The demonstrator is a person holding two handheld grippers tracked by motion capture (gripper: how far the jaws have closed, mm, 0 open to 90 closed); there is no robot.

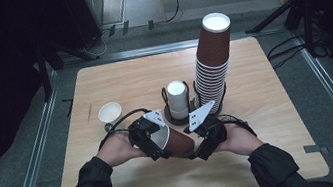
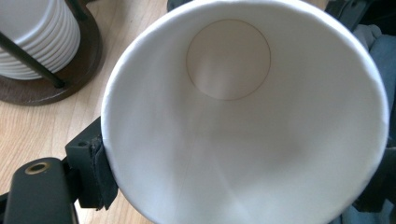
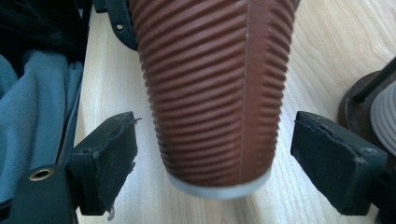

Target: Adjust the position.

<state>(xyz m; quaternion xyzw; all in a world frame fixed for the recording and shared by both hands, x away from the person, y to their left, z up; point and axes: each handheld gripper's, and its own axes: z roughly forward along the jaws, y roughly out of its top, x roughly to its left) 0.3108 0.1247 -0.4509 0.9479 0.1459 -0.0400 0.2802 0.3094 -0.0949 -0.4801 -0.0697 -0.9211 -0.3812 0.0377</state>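
No legible text, label, brand, number or sign in any view. Checked the ribbed brown paper cup (image 3: 215,93) with its white inside: plain ridges, one seam, no print. The tall stack of brown ribbed cups (image 1: 211,63), the short stack of white cups (image 1: 177,99) and the single small white cup (image 1: 109,112): all blank. The light wooden table top (image 1: 117,81) bears no marking. The black padded gripper jaws show bare surfaces, no lettering.
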